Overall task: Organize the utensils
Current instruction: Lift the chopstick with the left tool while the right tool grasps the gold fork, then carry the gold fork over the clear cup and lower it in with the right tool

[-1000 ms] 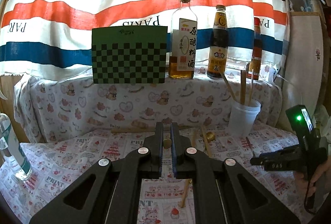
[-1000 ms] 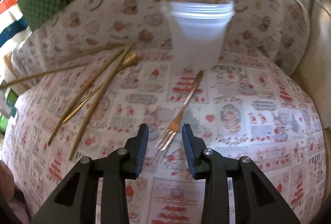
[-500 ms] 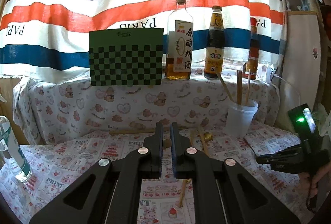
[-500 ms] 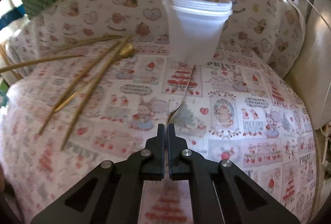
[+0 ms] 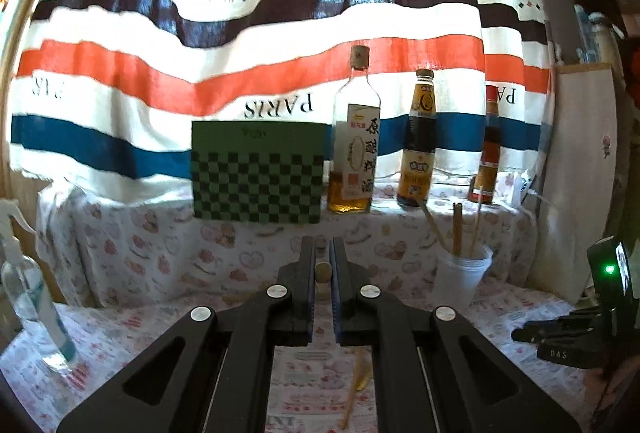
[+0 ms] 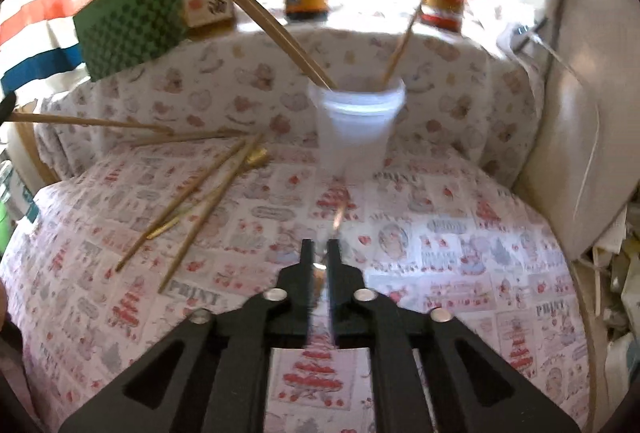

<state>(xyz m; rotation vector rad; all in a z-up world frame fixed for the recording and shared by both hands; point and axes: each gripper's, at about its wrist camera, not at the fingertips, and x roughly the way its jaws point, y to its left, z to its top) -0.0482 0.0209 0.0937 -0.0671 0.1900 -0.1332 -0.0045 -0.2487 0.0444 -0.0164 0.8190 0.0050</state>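
i saw right gripper [image 6: 318, 253] jaws opening around the thin gold metal fork [image 6: 338, 219], aimed at far translucent plastic cup [image 6: 354, 129] | left gripper [image 5: 322, 265] clamped on tan round-ended stick [image 5: 322, 270], raised for cup

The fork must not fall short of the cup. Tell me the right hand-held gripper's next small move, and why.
Probably clamp firmly on the fork before carrying it forward. The right hand-held gripper has its jaws opening with the fork between them. The fork's handle points at the white cup, which stands well ahead and already holds chopsticks.
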